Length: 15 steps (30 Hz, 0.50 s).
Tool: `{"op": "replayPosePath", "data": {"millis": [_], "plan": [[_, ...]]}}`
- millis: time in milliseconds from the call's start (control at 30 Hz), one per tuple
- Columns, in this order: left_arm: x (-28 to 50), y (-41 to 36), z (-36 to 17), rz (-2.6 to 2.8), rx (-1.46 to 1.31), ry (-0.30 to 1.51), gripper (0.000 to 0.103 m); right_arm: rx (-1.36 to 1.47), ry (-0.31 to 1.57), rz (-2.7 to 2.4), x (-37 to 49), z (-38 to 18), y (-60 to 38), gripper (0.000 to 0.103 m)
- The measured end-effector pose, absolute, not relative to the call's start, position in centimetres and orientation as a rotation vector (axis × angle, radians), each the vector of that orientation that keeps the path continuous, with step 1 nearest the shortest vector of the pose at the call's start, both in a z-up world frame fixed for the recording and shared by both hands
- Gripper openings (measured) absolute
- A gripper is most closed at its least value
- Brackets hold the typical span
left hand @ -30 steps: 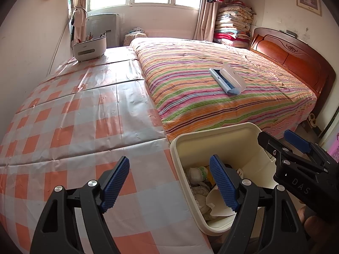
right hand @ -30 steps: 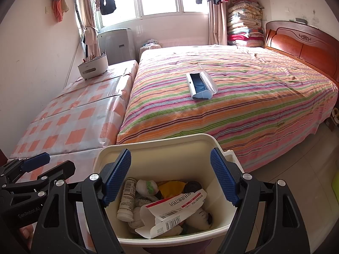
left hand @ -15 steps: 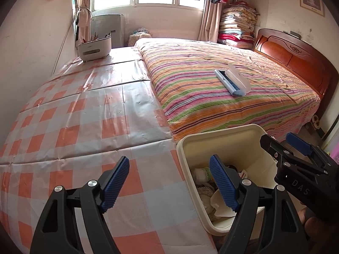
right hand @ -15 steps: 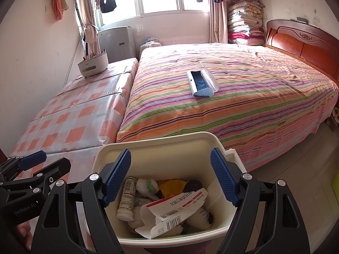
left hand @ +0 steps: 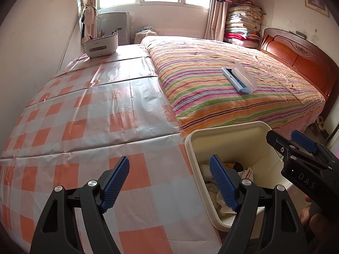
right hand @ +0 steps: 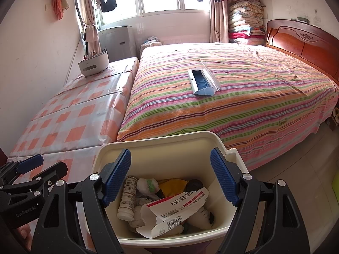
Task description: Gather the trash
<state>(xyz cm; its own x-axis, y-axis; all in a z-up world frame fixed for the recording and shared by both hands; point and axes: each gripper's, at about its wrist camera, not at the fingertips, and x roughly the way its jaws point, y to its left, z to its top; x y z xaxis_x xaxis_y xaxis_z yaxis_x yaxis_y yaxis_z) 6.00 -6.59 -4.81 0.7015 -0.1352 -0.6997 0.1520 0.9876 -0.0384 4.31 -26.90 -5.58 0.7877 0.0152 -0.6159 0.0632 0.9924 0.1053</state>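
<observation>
Both claws hang spread and empty here. The right claw [right hand: 170, 177] sits right over the cream bin [right hand: 161, 138], likely the drop spot, with a pill bottle [right hand: 127, 196], a torn carton [right hand: 175, 208] and wadded tissue inside. The left claw [left hand: 169, 183] straddles the bin's near corner [left hand: 189, 146], over the checked worktop [left hand: 84, 116]. On the striped bed [right hand: 243, 97] lies an open case [right hand: 203, 82], well apart from the bin; trash or not, hard to say. The bin's base is cut off, its lower layers buried.

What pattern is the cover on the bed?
The bedspread has multicoloured stripes: pink, orange, green and blue. The right wrist view shows it best.
</observation>
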Motion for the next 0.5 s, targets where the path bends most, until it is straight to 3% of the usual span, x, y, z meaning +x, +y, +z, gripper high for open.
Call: {"op": "replayPosePath", "data": {"millis": [500], "plan": [[6.12, -6.51, -5.04, -0.165, 0.015, 0.791, 0.076, 0.119, 0.664, -0.026, 4.32, -5.58, -26.85, 0.076]]}}
